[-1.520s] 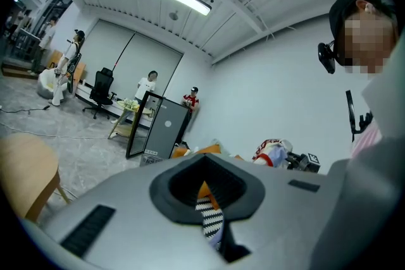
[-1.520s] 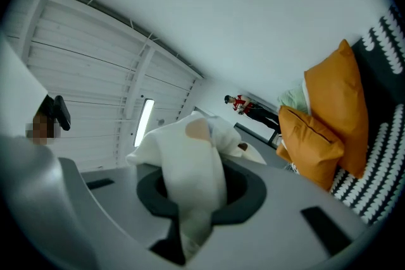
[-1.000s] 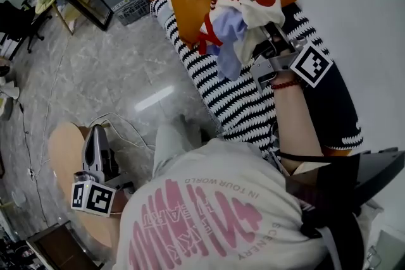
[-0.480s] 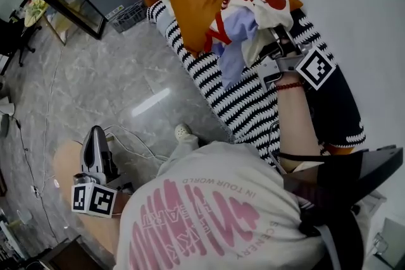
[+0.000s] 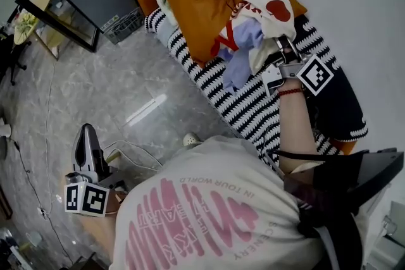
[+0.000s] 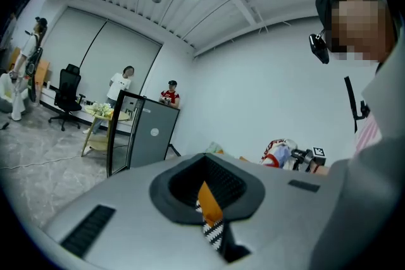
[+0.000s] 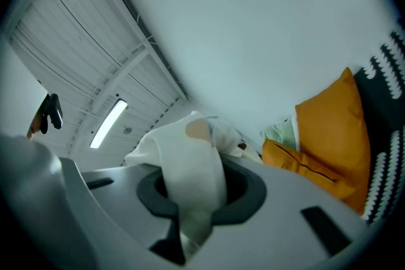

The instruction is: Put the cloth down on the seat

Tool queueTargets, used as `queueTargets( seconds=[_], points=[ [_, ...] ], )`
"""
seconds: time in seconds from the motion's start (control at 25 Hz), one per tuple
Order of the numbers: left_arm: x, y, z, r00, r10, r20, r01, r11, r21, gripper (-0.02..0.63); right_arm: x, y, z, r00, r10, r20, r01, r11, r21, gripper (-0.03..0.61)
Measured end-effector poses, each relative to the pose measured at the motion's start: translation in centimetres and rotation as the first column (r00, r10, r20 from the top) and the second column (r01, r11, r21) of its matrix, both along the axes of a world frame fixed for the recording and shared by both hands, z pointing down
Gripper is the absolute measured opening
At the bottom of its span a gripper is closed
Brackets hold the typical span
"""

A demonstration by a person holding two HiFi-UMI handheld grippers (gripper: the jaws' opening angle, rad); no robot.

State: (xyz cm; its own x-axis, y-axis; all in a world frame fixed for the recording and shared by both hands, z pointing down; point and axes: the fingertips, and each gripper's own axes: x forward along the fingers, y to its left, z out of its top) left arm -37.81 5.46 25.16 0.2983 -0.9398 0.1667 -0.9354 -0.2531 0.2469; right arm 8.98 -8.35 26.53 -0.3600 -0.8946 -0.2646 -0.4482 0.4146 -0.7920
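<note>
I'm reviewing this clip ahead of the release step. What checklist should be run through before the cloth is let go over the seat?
1. Grip: ok. The right hand-held gripper is closed on the cloth, with white fabric pinched between its jaws.
2. Cloth over the striped seat: ok, beside the orange cushion.
3. Cloth touching the seat: cannot tell from above.
4. Bare landing spot: ok, the seat shows free beside the cloth.
5. Left hand-held gripper out of the way: ok, low over the floor, jaws together, empty.
</note>
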Motion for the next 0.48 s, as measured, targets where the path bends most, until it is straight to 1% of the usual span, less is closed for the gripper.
queueTargets(
  seconds=[0.12,0.24,0.36,0.48],
  points=[
    [-0.2,-1.7,-1.8,1.000,0.009,-0.024,-0.009,1.000,-0.010,0.009,-0.2,-0.6,0.6,1.000,0.000,-0.016,-0.001,0.998,-0.069,0.077],
    [0.1,-3.0,-2.6,0.999,0.020,-0.043,-0.021,0.999,-0.036,0.009,-0.2,-1.4,2.1,1.000,-0.014,-0.027,0.010,0.990,-0.144,0.077],
    [0.2,-3.8,-2.6,0.999,0.015,-0.037,-0.017,0.998,-0.055,0.009,0.0,-2.2,4.5,0.998,-0.034,-0.044,0.026,0.982,-0.186,0.077],
    [0.2,-4.5,-2.7,1.000,0.001,-0.027,-0.002,0.999,-0.051,0.009,0.8,-2.7,8.2,0.997,-0.034,-0.075,0.012,0.961,-0.275,0.077]
  ],
)
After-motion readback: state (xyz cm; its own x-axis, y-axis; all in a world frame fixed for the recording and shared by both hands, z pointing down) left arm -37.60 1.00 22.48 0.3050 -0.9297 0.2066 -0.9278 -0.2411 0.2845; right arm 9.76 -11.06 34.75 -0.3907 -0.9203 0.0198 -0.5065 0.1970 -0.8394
